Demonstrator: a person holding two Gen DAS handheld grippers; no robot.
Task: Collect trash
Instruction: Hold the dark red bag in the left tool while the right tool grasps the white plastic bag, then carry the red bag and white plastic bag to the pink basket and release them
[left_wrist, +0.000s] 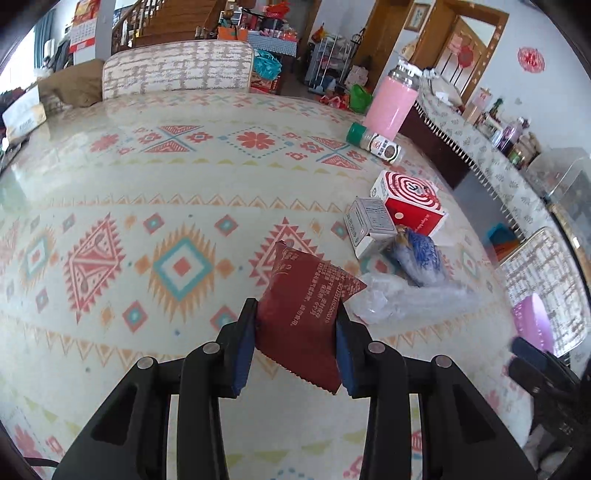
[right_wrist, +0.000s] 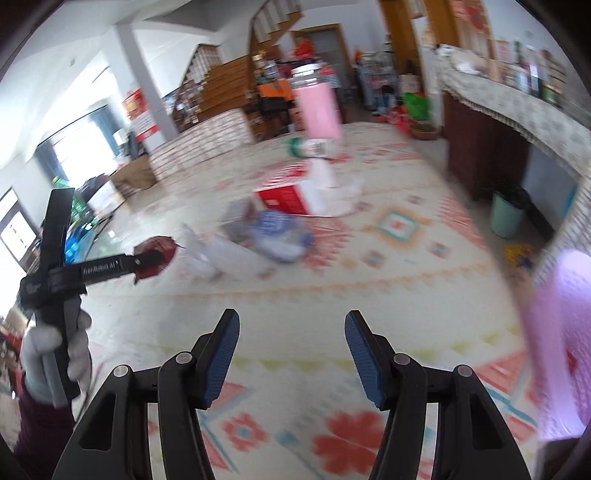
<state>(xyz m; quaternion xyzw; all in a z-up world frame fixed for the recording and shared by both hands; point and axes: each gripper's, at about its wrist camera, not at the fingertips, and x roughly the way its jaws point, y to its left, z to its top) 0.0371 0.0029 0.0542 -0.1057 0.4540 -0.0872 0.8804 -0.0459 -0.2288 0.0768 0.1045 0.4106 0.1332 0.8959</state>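
My left gripper (left_wrist: 295, 314) is shut on a dark red snack wrapper (left_wrist: 306, 295) and holds it above the patterned table; it also shows in the right wrist view (right_wrist: 147, 260) with the wrapper (right_wrist: 157, 254). My right gripper (right_wrist: 291, 325) is open and empty over the table. A pile of trash lies on the table: clear plastic wrap (left_wrist: 391, 295), a blue-and-white bag (left_wrist: 421, 258), a small grey box (left_wrist: 369, 225) and a red-and-white box (left_wrist: 410, 201). A pink bag (right_wrist: 557, 332) shows blurred at the right edge.
A pink thermos (left_wrist: 391, 103) and a lying green-capped jar (left_wrist: 376, 144) stand at the far right of the table (left_wrist: 166, 184). Chairs (left_wrist: 177, 70) sit at the far side and right. A green bin (right_wrist: 508, 214) stands on the floor by a sideboard.
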